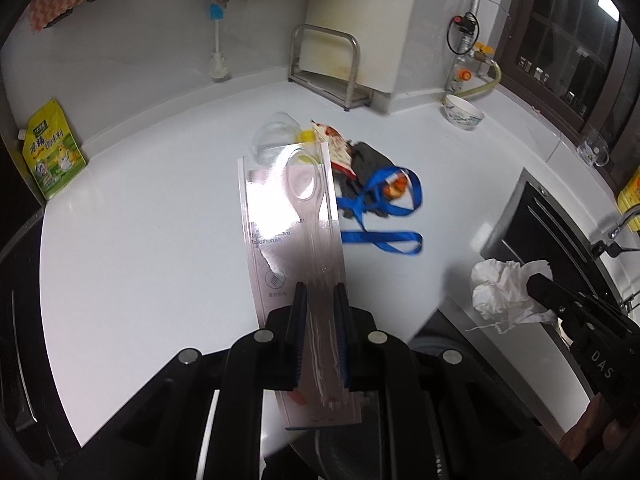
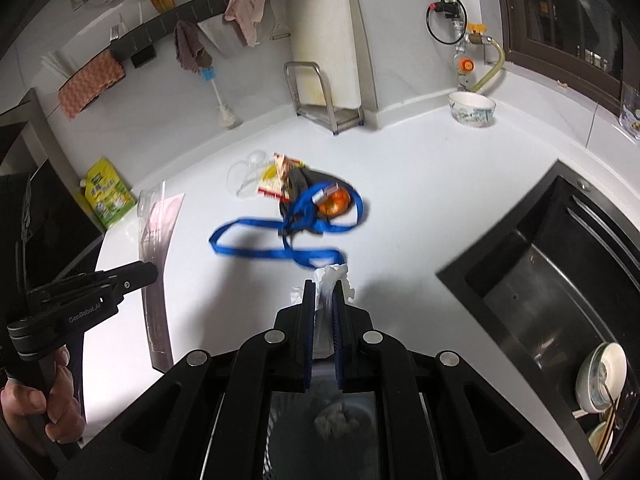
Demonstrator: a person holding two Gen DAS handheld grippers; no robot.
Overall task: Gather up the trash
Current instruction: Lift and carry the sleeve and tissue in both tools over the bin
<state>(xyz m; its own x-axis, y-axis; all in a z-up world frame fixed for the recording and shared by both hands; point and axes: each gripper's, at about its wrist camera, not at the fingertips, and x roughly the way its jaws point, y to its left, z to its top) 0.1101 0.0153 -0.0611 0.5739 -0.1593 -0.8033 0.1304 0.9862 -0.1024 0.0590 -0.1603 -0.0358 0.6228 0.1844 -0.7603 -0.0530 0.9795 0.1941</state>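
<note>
Clear, stiff toothbrush packaging (image 1: 294,216) is pinched in the left hand-held gripper (image 1: 320,292) — crumpled white tissue (image 2: 330,280) clamped in the right (image 2: 325,286).

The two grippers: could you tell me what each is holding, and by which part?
The left gripper clamps the clear toothbrush package near its lower end. The right gripper is shut on the crumpled white tissue, pinching its middle.

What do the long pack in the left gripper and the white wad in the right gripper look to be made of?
Toothbrush pack: clear, glossy moulded plastic over printed card, probably; it glares and shows a formed shape. White wad: soft matte tissue or paper towel, judging by crumpled folds and ragged edges.
</note>
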